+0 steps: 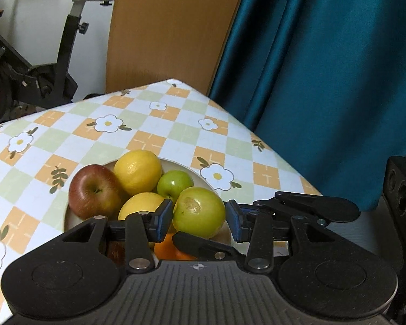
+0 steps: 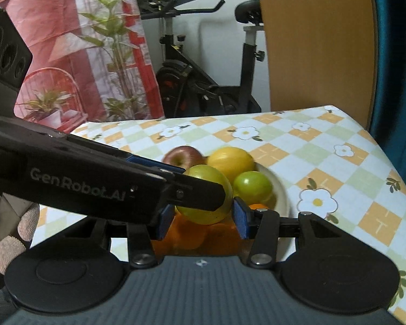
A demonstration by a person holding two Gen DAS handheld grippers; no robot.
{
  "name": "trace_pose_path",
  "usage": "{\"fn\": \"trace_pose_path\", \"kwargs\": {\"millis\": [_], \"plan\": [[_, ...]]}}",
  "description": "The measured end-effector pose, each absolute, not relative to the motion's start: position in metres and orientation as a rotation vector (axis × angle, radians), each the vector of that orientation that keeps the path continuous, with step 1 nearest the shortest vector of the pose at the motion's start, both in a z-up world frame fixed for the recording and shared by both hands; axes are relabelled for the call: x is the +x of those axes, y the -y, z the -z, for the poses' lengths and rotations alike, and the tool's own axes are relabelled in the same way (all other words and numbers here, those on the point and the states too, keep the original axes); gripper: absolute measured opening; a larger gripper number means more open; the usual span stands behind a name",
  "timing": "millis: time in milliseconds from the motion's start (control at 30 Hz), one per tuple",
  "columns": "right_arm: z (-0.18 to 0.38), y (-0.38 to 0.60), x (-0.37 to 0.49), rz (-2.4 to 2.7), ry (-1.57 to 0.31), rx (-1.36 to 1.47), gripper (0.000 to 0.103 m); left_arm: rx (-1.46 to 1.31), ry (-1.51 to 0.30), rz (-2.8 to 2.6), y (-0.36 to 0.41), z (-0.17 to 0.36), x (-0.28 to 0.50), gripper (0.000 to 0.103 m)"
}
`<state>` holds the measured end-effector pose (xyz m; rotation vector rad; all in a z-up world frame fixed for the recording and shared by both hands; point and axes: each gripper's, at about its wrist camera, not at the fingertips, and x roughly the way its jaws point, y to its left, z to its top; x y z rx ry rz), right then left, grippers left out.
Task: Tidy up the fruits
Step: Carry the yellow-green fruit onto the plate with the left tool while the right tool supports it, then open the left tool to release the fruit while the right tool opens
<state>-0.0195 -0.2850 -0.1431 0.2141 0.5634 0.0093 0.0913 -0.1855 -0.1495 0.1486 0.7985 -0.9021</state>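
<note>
Clamping one green apple [image 1: 199, 212] between them, the left gripper [image 1: 200, 218] and right gripper [image 2: 201, 216] should stay level above the plate [image 2: 281, 195].

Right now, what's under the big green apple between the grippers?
Under the big green apple lie oranges, piled on the plate. A dark reddish fruit peeks out beside them. The gripper bodies hide the plate's near side.
</note>
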Motion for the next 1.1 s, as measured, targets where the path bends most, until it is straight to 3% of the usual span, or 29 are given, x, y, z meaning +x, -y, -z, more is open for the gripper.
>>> {"fn": "trace_pose_path", "kwargs": {"millis": [500,600,933,1100], "plan": [[0.161,0.306,0.002,0.000,-0.595,0.244,0.050,0.159,-0.819,0.877,0.197,0.162,0.109,0.048],[0.160,0.306,0.004,0.008,-0.592,0.237,0.052,0.146,-0.809,0.853,0.191,0.159,0.110,0.054],[0.158,0.304,0.004,0.032,-0.607,0.215,0.069,0.078,-0.778,0.778,0.164,0.149,0.116,0.072],[0.151,0.301,-0.001,0.060,-0.586,0.206,0.086,0.008,-0.754,0.747,0.142,0.141,0.111,0.084]]}}
